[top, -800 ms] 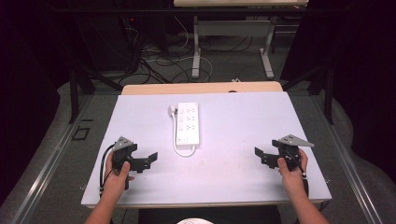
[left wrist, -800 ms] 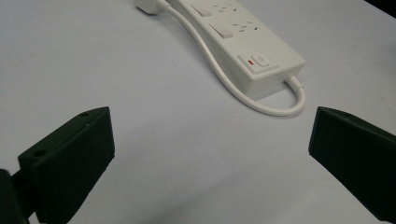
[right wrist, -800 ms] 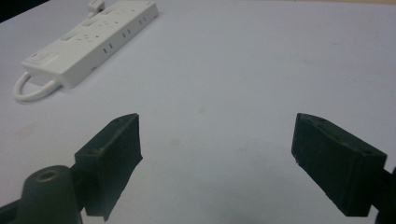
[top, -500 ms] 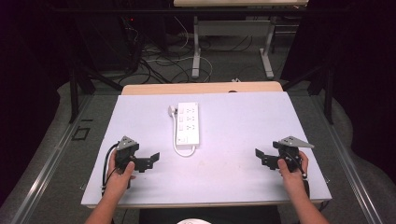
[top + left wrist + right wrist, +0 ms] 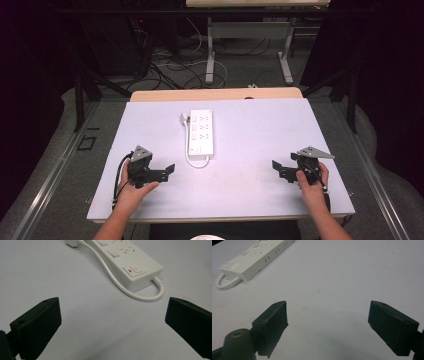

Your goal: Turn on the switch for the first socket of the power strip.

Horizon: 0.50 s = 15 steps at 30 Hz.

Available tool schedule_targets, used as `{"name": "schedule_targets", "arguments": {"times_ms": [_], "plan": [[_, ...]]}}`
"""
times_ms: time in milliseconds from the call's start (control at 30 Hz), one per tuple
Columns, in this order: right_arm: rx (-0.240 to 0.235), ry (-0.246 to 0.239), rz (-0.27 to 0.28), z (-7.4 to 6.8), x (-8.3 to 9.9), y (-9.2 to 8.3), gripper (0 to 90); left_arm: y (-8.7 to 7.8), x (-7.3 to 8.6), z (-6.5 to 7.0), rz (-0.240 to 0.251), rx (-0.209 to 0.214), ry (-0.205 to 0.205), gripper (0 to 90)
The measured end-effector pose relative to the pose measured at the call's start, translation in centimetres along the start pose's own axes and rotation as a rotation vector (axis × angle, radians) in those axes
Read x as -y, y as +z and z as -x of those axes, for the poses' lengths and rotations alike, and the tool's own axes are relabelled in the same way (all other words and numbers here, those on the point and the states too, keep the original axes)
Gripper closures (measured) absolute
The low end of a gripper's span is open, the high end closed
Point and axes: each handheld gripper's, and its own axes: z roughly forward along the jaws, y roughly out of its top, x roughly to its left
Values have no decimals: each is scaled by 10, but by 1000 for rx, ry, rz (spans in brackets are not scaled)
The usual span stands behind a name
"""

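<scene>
While the strip [image 5: 201, 132] lay flat near the middle of the table [image 5: 250, 185], its cord [image 5: 196, 161] looping out of the near end and running back along its left side to the plug [image 5: 185, 118], both grippers sat low near the front edge with nothing between their jaws. The left gripper [image 5: 169, 170] had its jaws wide apart and aimed at the strip's near end, where the switch [image 5: 133, 270] showed in the left gripper view; the right gripper [image 5: 276, 169], jaws equally spread, stood well apart from the strip. The step in hand looked like an approach. To do it well, the left should have gone in level, straddling the body rather than the cord loop, while the right came across to steady the other side, so the light strip would not skid on the smooth top.
</scene>
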Motion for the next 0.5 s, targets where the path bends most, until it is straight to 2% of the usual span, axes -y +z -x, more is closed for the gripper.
{"name": "schedule_targets", "arguments": {"times_ms": [33,67,100,133,233,300,367,400,500], "plan": [[-1,2,1,0,0,0,150,1,0,2,1,4,1,4],[-1,2,1,0,0,0,150,2,0,3,-7,2,20,4],[-1,3,1,0,0,0,150,3,1,6,-8,7,11,4],[-3,2,1,0,0,0,150,3,0,6,-14,9,31,4],[-12,-4,0,-2,0,0,150,5,1,12,-22,26,37,6],[-16,-6,1,-1,0,0,150,7,1,16,-22,36,26,7],[-17,5,-4,-2,1,1,150,7,0,20,-39,37,63,9],[-20,-2,-9,-2,1,1,150,8,1,23,-32,32,58,9],[-22,-8,-8,-2,1,2,150,10,1,30,-47,36,84,9]]}}
